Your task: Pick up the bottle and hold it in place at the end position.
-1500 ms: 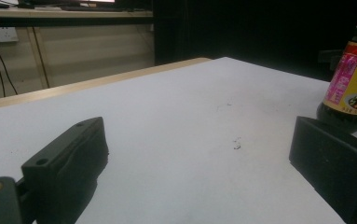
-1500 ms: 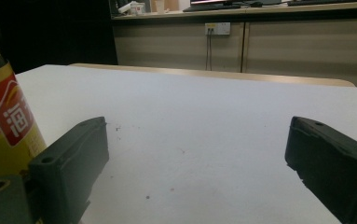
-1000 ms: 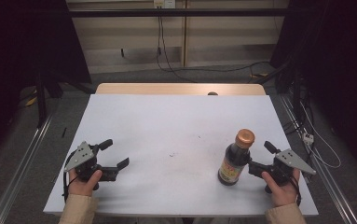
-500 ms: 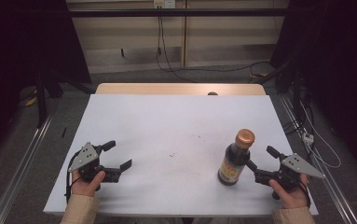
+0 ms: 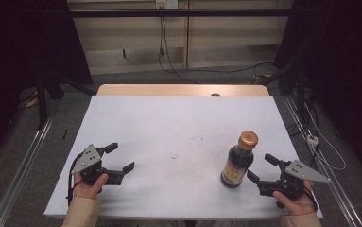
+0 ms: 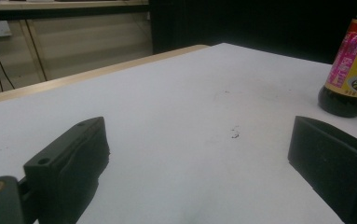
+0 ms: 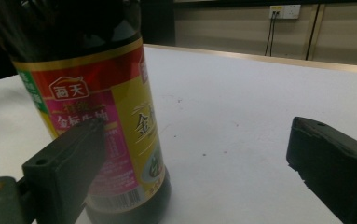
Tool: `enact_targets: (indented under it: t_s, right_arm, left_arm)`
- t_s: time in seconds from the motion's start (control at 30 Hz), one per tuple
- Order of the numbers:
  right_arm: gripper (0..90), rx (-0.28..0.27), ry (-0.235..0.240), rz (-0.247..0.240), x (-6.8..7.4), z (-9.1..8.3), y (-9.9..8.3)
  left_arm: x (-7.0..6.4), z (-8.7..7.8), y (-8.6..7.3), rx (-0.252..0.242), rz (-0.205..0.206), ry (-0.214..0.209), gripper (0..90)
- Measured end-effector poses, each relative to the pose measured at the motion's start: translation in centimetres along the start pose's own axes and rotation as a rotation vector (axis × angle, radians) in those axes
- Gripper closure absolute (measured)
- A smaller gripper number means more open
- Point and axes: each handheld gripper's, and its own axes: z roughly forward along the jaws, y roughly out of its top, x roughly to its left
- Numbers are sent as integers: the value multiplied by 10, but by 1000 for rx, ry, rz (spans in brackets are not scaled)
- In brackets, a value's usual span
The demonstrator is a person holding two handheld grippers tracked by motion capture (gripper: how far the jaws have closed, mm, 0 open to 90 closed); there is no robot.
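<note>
Left tool (image 5: 117,158) sits near the front-left of the surface (image 5: 178,123), jaws wide, nothing between them, barely shifted from a second ago. Bottle (image 5: 237,161) stands upright front-right, long axis vertical, copper cap up, label toward the person. Right tool (image 5: 260,168) has backed off slightly toward the person and right edge: earlier it was close against the bottle's base, now it's just beside it, jaws wide, holding nothing. In the right gripper view the bottle (image 7: 97,116) sits off the left jaw, not between them. Reads as a release or a re-approach, no grip yet.

Lab: black curtains (image 5: 22,42), floor cables (image 5: 202,71)
</note>
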Motion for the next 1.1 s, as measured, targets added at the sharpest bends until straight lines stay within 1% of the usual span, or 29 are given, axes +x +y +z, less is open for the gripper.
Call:
enact_targets:
  t_s: [0.1, 0.13, 0.23, 0.27, 0.37, 0.43, 0.5, 0.53, 0.57, 0.63, 0.73, 0.77, 0.93, 0.97, 1.0, 1.1]
  right_arm:
    - [28, 1, 3, 9, 0, 0, 0]
    - [57, 6, 12, 13, 0, -1, 0]
    - [69, 5, 18, 6, 1, -2, 1]
    - [69, 5, 18, 6, 1, -2, 1]
    - [78, 9, 39, -2, 3, -2, 2]
    - [94, 15, 66, -10, 6, -2, 1]
    - [89, 23, 99, -11, 11, 2, 2]
    - [89, 23, 99, -11, 11, 2, 2]
    - [87, 29, 116, -12, 15, 7, 2]
    - [90, 34, 121, -17, 18, 9, 2]
    - [111, 25, 131, -7, 23, 15, 4]
    - [117, 29, 129, -19, 26, 18, 5]
    - [119, 41, 133, -22, 27, 25, 5]
    - [124, 45, 133, -20, 28, 27, 5]
    - [149, 49, 141, -27, 29, 30, 5]
    - [157, 50, 146, -32, 29, 34, 6]
  left_arm:
    - [0, 0, 0, -4, -9, 2, 46]
    - [0, 0, 0, 1, -4, 2, 46]
    - [0, 0, 0, 0, -4, 2, 46]
    - [-1, 0, 0, -5, -10, 1, 46]
    - [-1, 0, 0, -12, -17, 1, 46]
    - [0, 0, 1, -9, -8, 3, 47]
    - [0, 0, 0, -4, -7, 1, 46]
    - [0, 1, 0, -5, -12, 0, 46]
    - [0, 1, 0, 0, -6, -2, 46]
    - [-1, 1, 0, 1, -5, -3, 46]
    - [-1, 1, 0, 2, -5, 0, 47]
    - [-1, 1, 0, 2, -5, 0, 47]
    - [-1, 1, 0, 3, -8, 4, 48]
    - [-1, 1, 0, 2, -8, 3, 49]
    - [-1, 1, 0, 5, -6, 2, 49]
    - [-1, 2, 0, 6, -5, 2, 49]
